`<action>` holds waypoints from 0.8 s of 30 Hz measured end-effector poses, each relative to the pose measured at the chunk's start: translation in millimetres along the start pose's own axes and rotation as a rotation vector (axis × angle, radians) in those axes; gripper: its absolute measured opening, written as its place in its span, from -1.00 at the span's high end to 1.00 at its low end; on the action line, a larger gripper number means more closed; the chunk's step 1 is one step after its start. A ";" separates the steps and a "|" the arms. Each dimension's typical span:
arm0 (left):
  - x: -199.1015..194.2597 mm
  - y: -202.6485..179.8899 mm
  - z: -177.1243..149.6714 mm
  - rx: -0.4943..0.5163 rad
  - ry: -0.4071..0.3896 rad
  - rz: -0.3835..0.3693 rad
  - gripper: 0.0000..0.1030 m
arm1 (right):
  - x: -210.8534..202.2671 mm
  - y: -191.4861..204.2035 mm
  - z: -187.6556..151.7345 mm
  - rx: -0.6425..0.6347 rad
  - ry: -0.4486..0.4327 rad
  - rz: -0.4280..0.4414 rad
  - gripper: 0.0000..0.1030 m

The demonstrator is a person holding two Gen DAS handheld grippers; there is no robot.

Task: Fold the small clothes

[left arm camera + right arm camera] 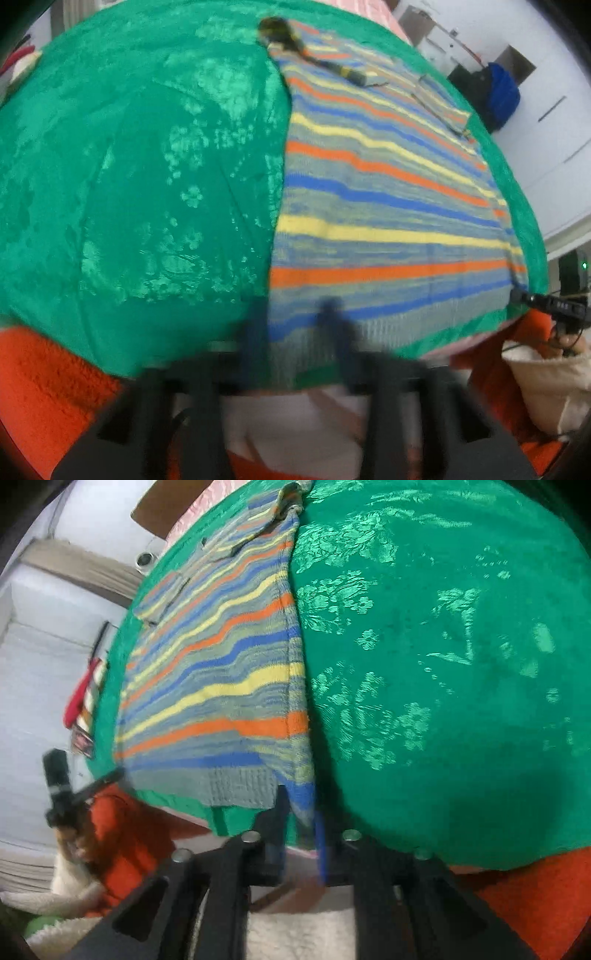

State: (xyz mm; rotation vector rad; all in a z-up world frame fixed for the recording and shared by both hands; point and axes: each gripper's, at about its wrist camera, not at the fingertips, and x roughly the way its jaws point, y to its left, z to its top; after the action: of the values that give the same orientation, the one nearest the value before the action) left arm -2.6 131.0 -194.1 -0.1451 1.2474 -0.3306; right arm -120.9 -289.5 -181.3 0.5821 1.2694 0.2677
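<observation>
A striped knit sweater [388, 192] in blue, orange, yellow and grey lies flat on a green patterned tablecloth [147, 166]. My left gripper [295, 325] hovers at the sweater's near hem, its fingers apart and blurred, holding nothing I can make out. In the right wrist view the same sweater [221, 672] lies left of centre. My right gripper [299, 823] is closed down on the sweater's near corner, with the blue hem edge pinched between its fingers. Each gripper also shows far off in the other view: the right one [546, 302], the left one [62, 786].
The green cloth [443, 664] covers the table and hangs over its near edge. The person's orange sleeves [44, 387] and cream fleece [546, 384] are close below. A blue bag [502, 96] and white cabinets stand beyond the table. A red tool [79, 698] lies at the table's edge.
</observation>
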 end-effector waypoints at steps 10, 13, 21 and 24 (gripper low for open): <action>-4.0 -1.8 -10.6 0.024 0.040 0.153 0.99 | -38.4 7.3 -9.9 -0.024 0.014 -0.156 0.94; 15.9 3.1 -9.3 0.004 0.045 0.173 0.98 | -1.2 -14.3 -10.3 0.013 0.056 -0.209 0.94; -16.9 2.1 -13.0 -0.007 -0.006 0.223 -0.10 | -0.6 -16.1 -10.9 0.031 0.065 -0.203 0.63; -59.0 -4.8 -7.5 0.018 -0.138 0.278 -0.53 | -28.8 -18.9 -13.6 0.020 0.043 -0.267 0.14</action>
State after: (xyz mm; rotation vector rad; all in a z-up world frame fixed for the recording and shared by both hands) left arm -27.0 146.1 -141.8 0.0220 1.1106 -0.0891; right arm -144.6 -315.9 -170.6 0.4194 1.3761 0.0458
